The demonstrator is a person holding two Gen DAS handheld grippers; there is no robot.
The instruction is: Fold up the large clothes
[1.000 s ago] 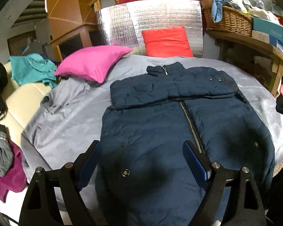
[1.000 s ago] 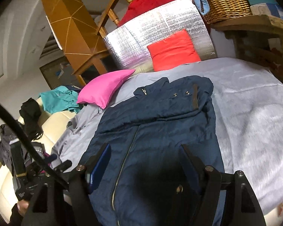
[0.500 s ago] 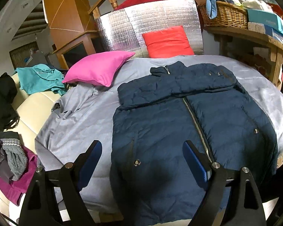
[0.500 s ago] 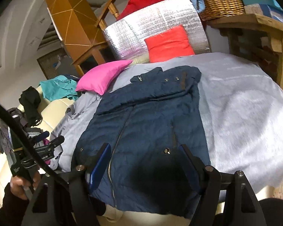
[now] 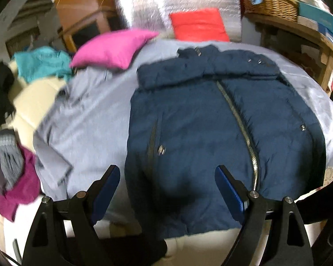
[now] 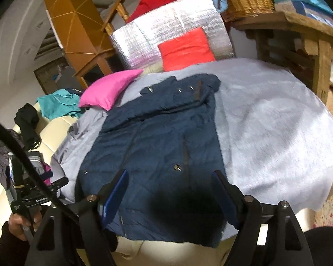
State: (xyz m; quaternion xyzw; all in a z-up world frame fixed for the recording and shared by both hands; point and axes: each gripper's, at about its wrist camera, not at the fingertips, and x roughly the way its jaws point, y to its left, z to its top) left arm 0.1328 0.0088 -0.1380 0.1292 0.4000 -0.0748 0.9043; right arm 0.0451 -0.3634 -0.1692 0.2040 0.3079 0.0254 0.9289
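A navy padded jacket [image 5: 211, 133] is laid flat, zip up, on a grey sheet [image 5: 88, 122] spread over a bed, its collar at the far end and its hem at the near edge; one sleeve is folded across the chest. The left claw [image 5: 167, 190] is held spread above the hem's left part, nothing between its blue pads. The right claw [image 6: 169, 197] is likewise spread over the hem, its jaws just widened, nothing pinched. A pink cushion [image 5: 113, 48] and a red cushion [image 5: 199, 25] are seen beyond the collar.
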